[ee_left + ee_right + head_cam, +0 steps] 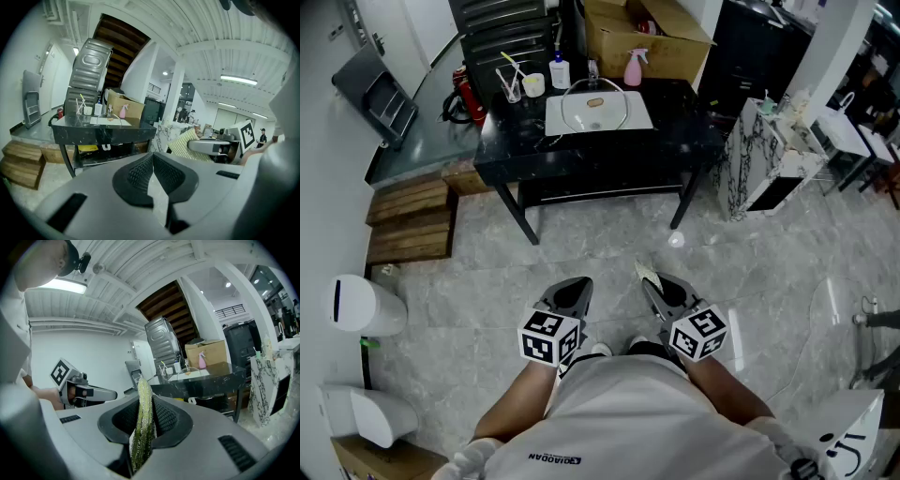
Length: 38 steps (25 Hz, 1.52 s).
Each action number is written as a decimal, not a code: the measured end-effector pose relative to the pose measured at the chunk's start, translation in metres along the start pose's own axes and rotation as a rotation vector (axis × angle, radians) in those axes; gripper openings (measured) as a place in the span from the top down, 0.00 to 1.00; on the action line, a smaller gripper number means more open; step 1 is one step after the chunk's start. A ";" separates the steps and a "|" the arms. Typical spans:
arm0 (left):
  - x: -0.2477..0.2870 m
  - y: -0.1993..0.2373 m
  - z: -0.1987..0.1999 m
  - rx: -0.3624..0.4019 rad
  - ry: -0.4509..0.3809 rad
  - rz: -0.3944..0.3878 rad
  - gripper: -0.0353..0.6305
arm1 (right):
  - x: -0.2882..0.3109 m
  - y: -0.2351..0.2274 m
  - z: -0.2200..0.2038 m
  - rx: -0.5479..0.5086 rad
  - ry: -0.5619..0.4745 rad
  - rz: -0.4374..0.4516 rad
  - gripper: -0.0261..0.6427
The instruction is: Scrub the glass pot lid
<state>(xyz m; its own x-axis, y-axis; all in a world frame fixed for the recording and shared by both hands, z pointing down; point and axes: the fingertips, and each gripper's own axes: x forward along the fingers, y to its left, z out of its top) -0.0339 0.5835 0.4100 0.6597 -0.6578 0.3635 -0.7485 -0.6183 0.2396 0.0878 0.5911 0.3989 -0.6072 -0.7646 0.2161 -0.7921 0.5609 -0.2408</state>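
Your left hand-held gripper has its jaws pressed together, with nothing between them. Your right hand-held gripper is clamped on a yellow-green scrubbing pad, which stands edge-on between the jaws and pokes out past their tips. You hold both low in front of your body, over the grey floor, well apart from the black desk. The glass pot lid lies knob-up on a white board on that desk. A pink spray bottle stands just behind the board.

On table: glass pot lid, spray bottle behind it
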 end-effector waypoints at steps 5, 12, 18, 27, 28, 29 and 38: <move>0.001 0.002 0.001 0.002 -0.002 -0.001 0.92 | 0.002 0.001 -0.002 -0.001 0.004 0.002 0.83; 0.007 0.007 0.003 0.005 0.000 -0.002 0.92 | 0.007 -0.003 0.001 0.009 -0.004 0.000 0.83; 0.011 0.012 0.006 0.007 0.004 -0.013 0.92 | 0.016 -0.010 0.007 0.026 -0.010 -0.016 0.83; 0.021 0.029 0.006 0.002 0.025 -0.024 0.92 | 0.038 -0.015 0.008 0.051 0.003 -0.003 0.83; 0.023 0.032 0.007 0.000 0.026 -0.023 0.92 | 0.042 -0.017 0.009 0.060 0.002 -0.003 0.83; 0.026 0.035 0.007 -0.001 0.027 -0.022 0.92 | 0.045 -0.021 0.010 0.070 0.001 -0.003 0.83; 0.069 0.072 0.022 -0.010 0.042 -0.008 0.92 | 0.099 -0.057 0.021 0.112 -0.023 0.023 0.83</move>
<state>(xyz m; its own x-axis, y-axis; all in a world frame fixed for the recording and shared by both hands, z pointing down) -0.0406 0.4837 0.4325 0.6625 -0.6339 0.3991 -0.7439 -0.6193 0.2513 0.0741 0.4770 0.4141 -0.6227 -0.7597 0.1874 -0.7649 0.5406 -0.3501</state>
